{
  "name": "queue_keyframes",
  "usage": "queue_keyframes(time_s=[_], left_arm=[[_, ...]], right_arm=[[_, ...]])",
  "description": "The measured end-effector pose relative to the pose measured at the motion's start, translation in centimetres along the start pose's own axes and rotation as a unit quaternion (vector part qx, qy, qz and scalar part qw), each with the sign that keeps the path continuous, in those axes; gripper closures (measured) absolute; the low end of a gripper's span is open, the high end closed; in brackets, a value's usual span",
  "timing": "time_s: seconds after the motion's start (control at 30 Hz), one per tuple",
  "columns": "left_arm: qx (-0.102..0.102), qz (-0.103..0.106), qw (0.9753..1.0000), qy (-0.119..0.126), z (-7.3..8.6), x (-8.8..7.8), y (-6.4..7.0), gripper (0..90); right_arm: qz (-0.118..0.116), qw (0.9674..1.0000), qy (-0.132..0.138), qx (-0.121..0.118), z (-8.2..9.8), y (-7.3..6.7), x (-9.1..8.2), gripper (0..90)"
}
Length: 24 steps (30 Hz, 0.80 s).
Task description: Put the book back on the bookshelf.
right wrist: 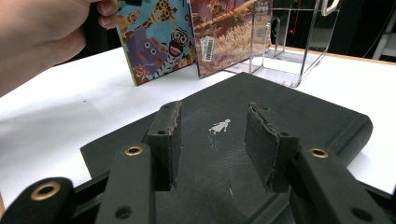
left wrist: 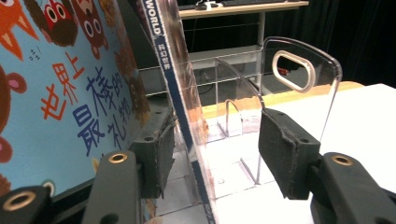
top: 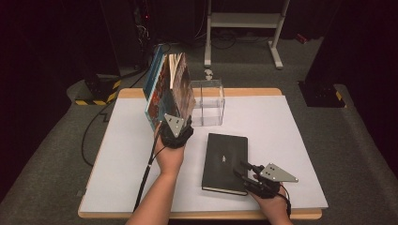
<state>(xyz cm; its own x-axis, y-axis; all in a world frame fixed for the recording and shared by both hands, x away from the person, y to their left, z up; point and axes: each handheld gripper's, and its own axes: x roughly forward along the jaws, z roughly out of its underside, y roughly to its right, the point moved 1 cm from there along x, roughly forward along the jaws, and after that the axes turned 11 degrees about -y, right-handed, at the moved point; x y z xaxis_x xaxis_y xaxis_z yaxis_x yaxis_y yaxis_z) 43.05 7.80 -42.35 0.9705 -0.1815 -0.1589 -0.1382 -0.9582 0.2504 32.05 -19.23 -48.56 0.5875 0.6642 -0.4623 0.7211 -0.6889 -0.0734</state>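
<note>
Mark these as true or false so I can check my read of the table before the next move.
1. The black notebook lies flat on the table. True.
2. The picture books lie flat in a stack. False: they stand tilted beside the clear acrylic book stand.
3. The right hand-held gripper grips a picture book. False: it is over the black notebook with its jaws apart.
4. The left hand-held gripper is at the standing picture books. True.
5. The book stand is opaque black. False: it is clear.
</note>
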Motion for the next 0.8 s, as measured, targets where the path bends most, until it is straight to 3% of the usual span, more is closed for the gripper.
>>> queue_keyframes(time_s=[0.23, 0.43, 0.5, 0.6, 0.8], left_arm=[[-0.004, 0.013, 0.9999, -0.003, 0.0, -0.7, 0.3, 42.6], [-0.005, 0.038, 0.9988, -0.031, 0.6, -1.7, 0.7, 39.7], [0.001, 0.056, 0.9974, -0.046, 1.3, -2.3, 0.7, 37.9], [0.000, 0.077, 0.9958, -0.049, 1.9, -2.9, 0.7, 36.8], [-0.001, 0.104, 0.9915, -0.078, 3.2, -4.2, 0.1, 35.5]], right_arm=[[0.000, 1.0000, 0.000, 0.000, 0.0, 0.0, 0.0, 55.9], [0.001, 1.0000, -0.001, 0.001, 0.0, 0.0, 0.0, 55.8], [0.001, 1.0000, 0.000, 0.000, 0.0, 0.0, 0.0, 55.6], [0.002, 1.0000, -0.001, 0.001, 0.0, 0.0, 0.0, 55.2], [0.006, 1.0000, -0.003, 0.005, 0.1, 0.2, 0.0, 53.0]])
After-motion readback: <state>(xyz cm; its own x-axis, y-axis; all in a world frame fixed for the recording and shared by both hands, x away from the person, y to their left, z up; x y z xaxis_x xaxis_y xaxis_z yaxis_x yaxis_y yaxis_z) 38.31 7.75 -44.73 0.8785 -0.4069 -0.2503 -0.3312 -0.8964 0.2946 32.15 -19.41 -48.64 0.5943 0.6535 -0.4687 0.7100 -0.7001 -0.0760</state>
